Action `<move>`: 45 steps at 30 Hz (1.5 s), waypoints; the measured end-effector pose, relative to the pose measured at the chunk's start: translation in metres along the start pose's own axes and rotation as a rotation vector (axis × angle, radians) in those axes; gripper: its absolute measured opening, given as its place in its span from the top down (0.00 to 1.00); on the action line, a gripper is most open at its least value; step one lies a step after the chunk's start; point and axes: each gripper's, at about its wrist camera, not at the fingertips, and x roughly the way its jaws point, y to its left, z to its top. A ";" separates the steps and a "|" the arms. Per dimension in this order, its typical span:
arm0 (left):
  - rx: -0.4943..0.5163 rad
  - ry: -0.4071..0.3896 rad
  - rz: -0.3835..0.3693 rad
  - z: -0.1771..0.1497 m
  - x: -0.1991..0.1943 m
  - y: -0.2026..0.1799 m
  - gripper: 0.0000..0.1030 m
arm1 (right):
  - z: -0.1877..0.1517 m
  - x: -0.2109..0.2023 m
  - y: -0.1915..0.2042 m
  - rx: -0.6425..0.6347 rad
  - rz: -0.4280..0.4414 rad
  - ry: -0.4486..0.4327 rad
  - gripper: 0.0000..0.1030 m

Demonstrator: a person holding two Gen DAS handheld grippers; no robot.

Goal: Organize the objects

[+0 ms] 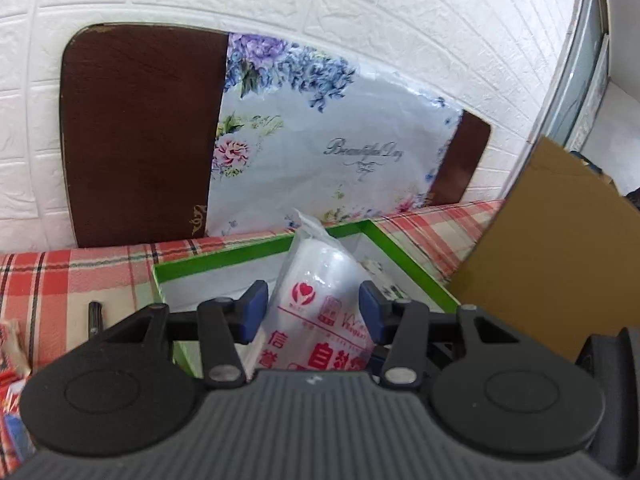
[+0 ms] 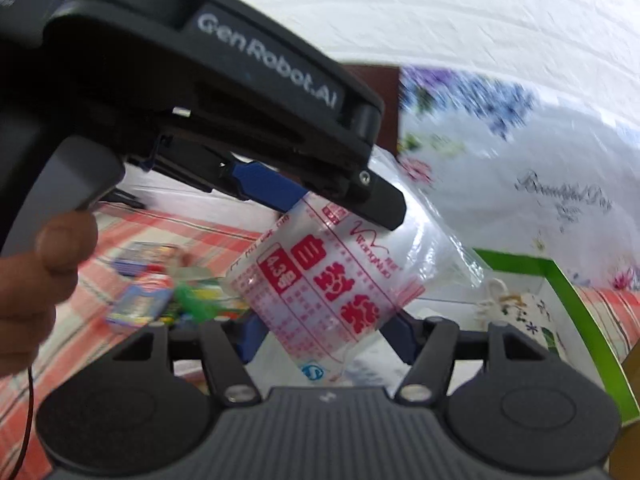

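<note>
A clear plastic pack of zip bags [image 1: 320,300] with red Chinese print sits between my left gripper's [image 1: 314,308] blue pads, which are shut on it. It hangs above the green-rimmed box [image 1: 224,256]. In the right wrist view the same pack [image 2: 328,280] is held from above by the left gripper [image 2: 320,204], and its lower end lies between my right gripper's [image 2: 324,340] blue fingers [image 2: 250,340], which stand wide apart. The green box [image 2: 568,292] lies behind, with a small printed pouch [image 2: 520,312] inside.
A red plaid cloth [image 1: 80,276] covers the surface. A brown board and a floral bag [image 1: 320,148] lean on the white wall. A cardboard sheet [image 1: 560,264] stands at right. A black pen [image 1: 95,316] lies left of the box. Small colourful items [image 2: 160,300] lie on the cloth.
</note>
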 end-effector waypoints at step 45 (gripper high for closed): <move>-0.094 0.184 0.646 -0.136 -0.117 0.086 0.44 | -0.057 -0.074 0.090 0.092 0.136 0.090 0.33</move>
